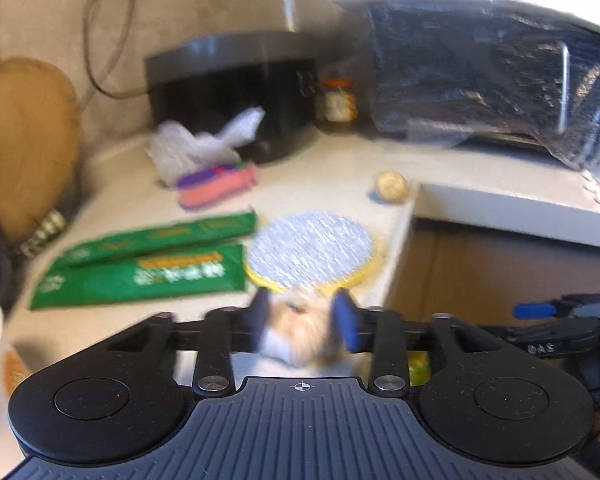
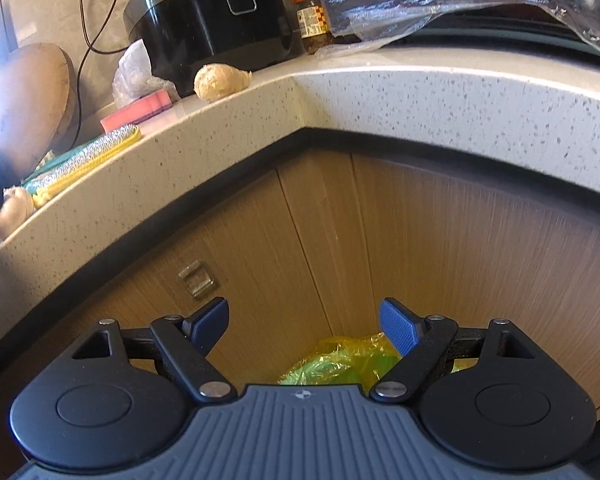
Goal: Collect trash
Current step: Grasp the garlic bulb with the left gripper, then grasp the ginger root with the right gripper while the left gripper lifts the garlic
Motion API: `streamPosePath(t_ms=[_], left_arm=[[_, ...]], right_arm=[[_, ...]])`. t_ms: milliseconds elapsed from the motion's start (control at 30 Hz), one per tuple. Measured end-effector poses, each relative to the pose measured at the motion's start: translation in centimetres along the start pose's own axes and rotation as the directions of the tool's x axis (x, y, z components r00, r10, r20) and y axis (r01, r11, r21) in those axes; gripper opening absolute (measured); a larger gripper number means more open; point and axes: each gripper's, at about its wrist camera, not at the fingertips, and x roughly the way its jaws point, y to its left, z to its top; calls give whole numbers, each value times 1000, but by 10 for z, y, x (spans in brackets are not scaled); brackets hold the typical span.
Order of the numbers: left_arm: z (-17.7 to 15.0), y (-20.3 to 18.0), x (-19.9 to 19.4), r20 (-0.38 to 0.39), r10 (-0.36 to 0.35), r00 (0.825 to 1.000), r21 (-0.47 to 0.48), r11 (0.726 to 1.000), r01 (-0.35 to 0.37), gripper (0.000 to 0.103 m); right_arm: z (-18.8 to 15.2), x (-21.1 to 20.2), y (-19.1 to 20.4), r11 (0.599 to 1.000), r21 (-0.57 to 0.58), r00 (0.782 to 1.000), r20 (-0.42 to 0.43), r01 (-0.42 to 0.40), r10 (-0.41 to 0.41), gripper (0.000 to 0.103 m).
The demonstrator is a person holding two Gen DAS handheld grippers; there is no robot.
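Observation:
My left gripper (image 1: 302,320) is shut on a beige crumpled lump of trash (image 1: 300,328) and holds it just above the counter's front edge, near a round silver pad with a yellow rim (image 1: 312,246). The same lump shows at the far left of the right wrist view (image 2: 8,212). A second beige lump (image 1: 392,186) lies on the counter near the inner corner; it also shows in the right wrist view (image 2: 216,80). My right gripper (image 2: 304,328) is open and empty, below the counter, above a yellow-green bin bag (image 2: 336,360).
Two green packets (image 1: 148,264), a pink and purple sponge (image 1: 216,186), a crumpled clear bag (image 1: 196,148), a black rice cooker (image 1: 236,88), a jar (image 1: 338,100) and a plastic-covered oven (image 1: 488,72) sit on the counter (image 1: 320,160). Wooden cabinet doors (image 2: 380,240) stand below it.

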Motion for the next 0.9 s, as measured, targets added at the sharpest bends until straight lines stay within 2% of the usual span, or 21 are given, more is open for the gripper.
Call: streamPosePath(t_ms=[33, 100, 167, 233, 300, 367, 533, 600, 733, 867, 900], left_arm=[[-1, -1, 3, -9, -1, 1000, 12, 1000, 1, 63], [-5, 0, 10, -20, 25, 999, 10, 1000, -25, 60], [-9, 9, 19, -53, 22, 998, -47, 999, -25, 61], [-9, 19, 21, -61, 7, 998, -125, 992, -14, 61], [-8, 23, 21, -47, 13, 999, -155, 988, -20, 60], [-7, 25, 22, -44, 6, 999, -169, 986, -14, 60], [-9, 23, 19, -25, -15, 1000, -203, 979, 10, 59], [-10, 24, 18, -15, -5, 1000, -240, 971, 1, 59], [-15, 29, 8, 32, 34, 999, -316, 948, -22, 59], [-21, 33, 0, 61, 60, 996, -334, 942, -36, 59], [-22, 34, -1, 60, 61, 996, -336, 941, -38, 59]], right_arm=[[0, 1, -1, 1000, 4, 1000, -1, 0, 0, 83], [0, 1, 0, 1000, 8, 1000, 4, -1, 1, 83], [1, 0, 0, 1000, 0, 1000, 17, 1, -1, 83], [5, -4, 3, 1000, -21, 999, 46, 2, -1, 83], [12, -10, 8, 999, -46, 996, 93, -7, 11, 83], [26, -18, 14, 997, -73, 988, 150, -26, 37, 83], [71, -21, 38, 983, -171, 952, 285, -61, 109, 87], [90, -8, 50, 977, -205, 947, 295, -65, 125, 87], [120, 27, 72, 970, -242, 951, 290, -31, 103, 87], [135, 58, 89, 959, -282, 970, 238, 18, 52, 85], [138, 64, 91, 957, -290, 974, 223, 34, 33, 80]])
